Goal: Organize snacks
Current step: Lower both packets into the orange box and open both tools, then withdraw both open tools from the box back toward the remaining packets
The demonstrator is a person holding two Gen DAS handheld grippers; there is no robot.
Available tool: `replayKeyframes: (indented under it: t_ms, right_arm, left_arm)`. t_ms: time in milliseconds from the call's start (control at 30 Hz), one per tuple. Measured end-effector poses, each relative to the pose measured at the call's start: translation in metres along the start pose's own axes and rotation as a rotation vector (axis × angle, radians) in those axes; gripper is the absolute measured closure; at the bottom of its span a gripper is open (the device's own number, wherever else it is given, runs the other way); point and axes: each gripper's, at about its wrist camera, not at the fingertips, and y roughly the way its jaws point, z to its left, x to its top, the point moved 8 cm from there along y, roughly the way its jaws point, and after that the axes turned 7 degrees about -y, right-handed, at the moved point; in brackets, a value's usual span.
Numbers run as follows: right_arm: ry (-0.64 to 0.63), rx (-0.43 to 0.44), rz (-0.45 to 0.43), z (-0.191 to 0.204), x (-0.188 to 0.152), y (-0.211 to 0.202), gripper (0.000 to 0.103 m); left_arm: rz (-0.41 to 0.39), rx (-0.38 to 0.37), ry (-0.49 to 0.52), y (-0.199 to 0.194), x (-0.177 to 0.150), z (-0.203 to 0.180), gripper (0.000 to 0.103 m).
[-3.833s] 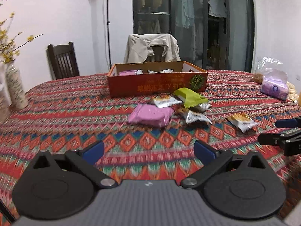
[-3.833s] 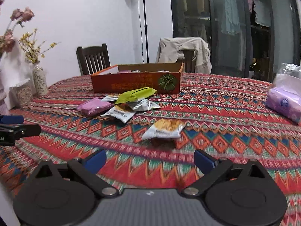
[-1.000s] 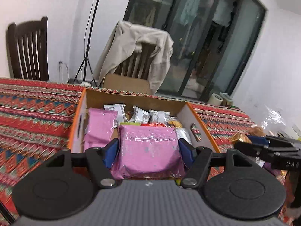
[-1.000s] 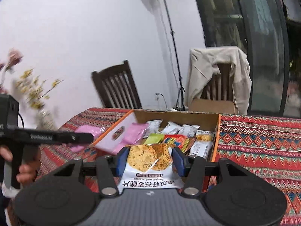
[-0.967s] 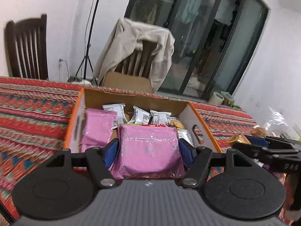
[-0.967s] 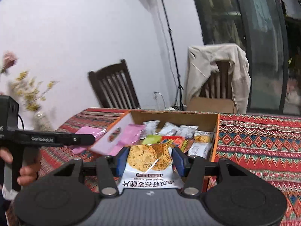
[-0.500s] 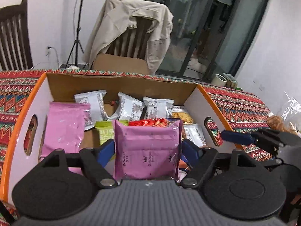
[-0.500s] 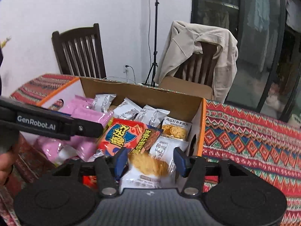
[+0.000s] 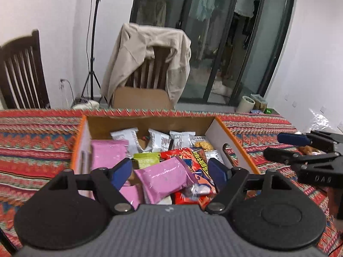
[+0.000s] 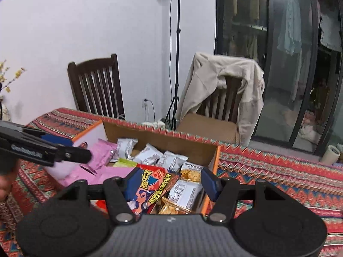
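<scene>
A cardboard snack box (image 9: 216,128) with an orange rim stands on the patterned tablecloth (image 9: 32,141), filled with several packets. My left gripper (image 9: 169,172) hovers open over its near side. A pink packet (image 9: 163,178) lies loose and tilted in the box below the fingers, touching neither pad. In the right wrist view my right gripper (image 10: 169,184) is open above the box (image 10: 171,141). Under it lie a red-and-blue packet (image 10: 152,184) and a crisp packet (image 10: 171,209) near the front right corner. Each gripper shows in the other's view: the right gripper (image 9: 300,150) and the left gripper (image 10: 42,150).
Behind the table stand a chair draped with a beige jacket (image 9: 148,53), a dark wooden chair (image 10: 96,85) and a light-stand tripod (image 10: 176,64). Glass doors (image 10: 289,64) fill the right. A hand (image 10: 6,182) holds the left gripper at the left edge.
Both grippers have opened and let go. The pink packet dropped from the left jaws into the box, the crisp packet from the right. Both cameras have pulled back from the box.
</scene>
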Motion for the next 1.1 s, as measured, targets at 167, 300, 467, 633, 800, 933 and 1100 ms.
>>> replayKeyframes:
  t_ms: [167, 300, 467, 633, 800, 933, 1100]
  right_arm:
    - [-0.034, -0.008, -0.045, 0.01, 0.003, -0.061, 0.042]
    - [-0.06, 0.0, -0.092, 0.028, -0.009, -0.117, 0.039]
    - [-0.092, 0.027, -0.145, 0.063, -0.04, -0.175, 0.029]
    - [-0.121, 0.046, -0.176, 0.099, -0.087, -0.214, 0.023]
    - [-0.141, 0.058, -0.139, 0.132, -0.143, -0.229, 0.02]
    - [-0.081, 0.085, -0.105, 0.148, -0.185, -0.235, 0.02]
    - [0.059, 0.108, -0.065, 0.148, -0.229, -0.237, 0.02]
  left_arm:
    - [-0.085, 0.03, 0.058, -0.074, -0.008, 0.001, 0.02]
    - [-0.158, 0.031, 0.078, -0.139, -0.037, 0.004, 0.011]
    - [-0.203, 0.07, 0.098, -0.194, -0.108, 0.006, 0.004]
    - [-0.177, 0.105, 0.031, -0.216, -0.186, 0.013, 0.002]
    - [-0.133, 0.205, -0.06, -0.224, -0.241, 0.033, 0.002]
    - [-0.089, 0.229, -0.095, -0.229, -0.267, 0.044, 0.002]
    - [-0.077, 0.257, -0.081, -0.239, -0.278, 0.043, 0.002]
